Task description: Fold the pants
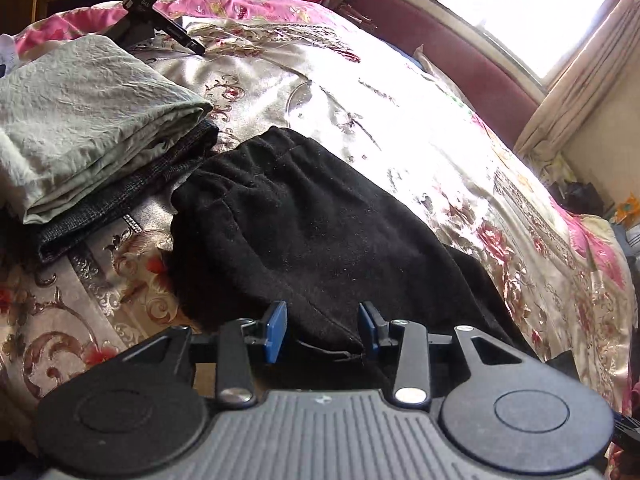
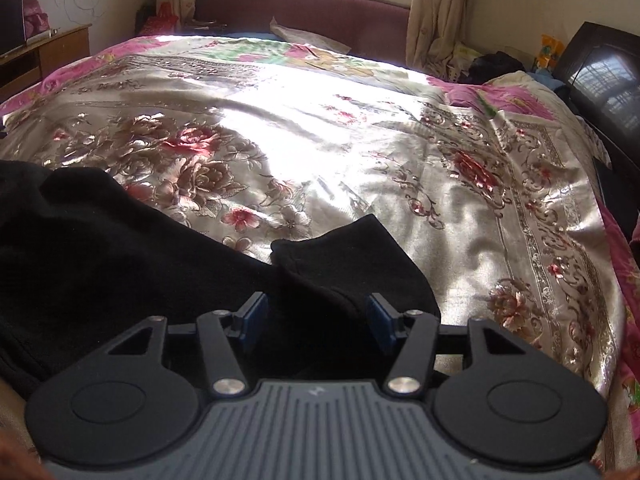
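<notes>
Black fleece pants [image 1: 300, 220] lie bunched on a shiny floral bedspread [image 1: 460, 168], waistband end toward the far side. My left gripper [image 1: 323, 332] hovers at their near edge. A fold of the black cloth sits between its blue pads [image 1: 276, 332], which stand apart and do not press it. In the right wrist view the pants [image 2: 120, 260] spread to the left, and a rounded leg end [image 2: 352, 248] points away. My right gripper [image 2: 318, 318] stands over that leg, its pads [image 2: 382, 320] wide apart with cloth between them, not gripped.
A folded pale green cloth [image 1: 80, 120] rests on a folded dark grey garment [image 1: 120, 200] left of the pants. A black stand [image 1: 152, 12] sits at the bed's far left. Maroon headboard [image 2: 312, 12], window, wooden desk [image 2: 40, 52], dark cabinet [image 2: 608, 80] surround the bed.
</notes>
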{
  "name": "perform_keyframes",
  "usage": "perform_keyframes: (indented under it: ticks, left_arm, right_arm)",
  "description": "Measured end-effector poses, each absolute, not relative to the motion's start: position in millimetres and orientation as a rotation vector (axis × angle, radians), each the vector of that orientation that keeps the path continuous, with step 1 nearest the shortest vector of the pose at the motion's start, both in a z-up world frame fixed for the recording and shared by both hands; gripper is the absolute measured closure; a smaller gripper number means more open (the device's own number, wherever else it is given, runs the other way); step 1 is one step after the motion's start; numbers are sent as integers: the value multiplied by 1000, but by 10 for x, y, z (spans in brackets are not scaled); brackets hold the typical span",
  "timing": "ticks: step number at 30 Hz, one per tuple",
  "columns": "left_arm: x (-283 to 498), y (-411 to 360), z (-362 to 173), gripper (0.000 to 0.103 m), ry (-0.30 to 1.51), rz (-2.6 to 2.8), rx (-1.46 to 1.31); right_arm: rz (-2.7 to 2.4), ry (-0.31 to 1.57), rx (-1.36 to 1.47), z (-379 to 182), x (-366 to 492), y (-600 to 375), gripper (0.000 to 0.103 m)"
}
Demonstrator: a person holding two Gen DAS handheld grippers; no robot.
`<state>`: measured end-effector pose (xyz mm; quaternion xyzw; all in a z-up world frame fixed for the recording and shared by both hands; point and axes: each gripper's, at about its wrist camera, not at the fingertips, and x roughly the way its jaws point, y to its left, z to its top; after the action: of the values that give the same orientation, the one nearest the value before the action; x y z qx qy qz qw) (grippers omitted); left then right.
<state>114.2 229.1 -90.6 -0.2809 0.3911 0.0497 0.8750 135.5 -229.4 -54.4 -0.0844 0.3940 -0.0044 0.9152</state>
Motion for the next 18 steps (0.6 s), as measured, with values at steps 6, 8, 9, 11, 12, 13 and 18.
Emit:
perform_keyframes:
  ticks: [6,8,9,11,12,13,18]
  left_arm:
    - [1198,2411,-1023,51,821,159,-612]
    - [1214,2426,-1059,51,823,169,-613]
    - [1223,2430,-1071,52,825,174,-612]
    - [1234,2438,-1084,70,822,191,-602]
    - [1244,2437,-1086,78,822,194,-593]
    - [1251,2442,-1087,86,824,201,-581]
    - [1257,2401,-973,87,802,225,-507]
  right_arm:
    - [-21,865,-292,-826,1685,-2179,54]
    - [-31,880,-313,-895,1740,-2189,65]
    - [-34,889,-326,-923,1766,-2209,77]
    - [-26,882,-317,-930,1776,-2263,94]
    - [-32,876,-304,-906,1772,-2293,99]
    - [-42,864,-293,-870,1758,-2325,99]
    - [-121,781,-177,-534,1636,-2650,100]
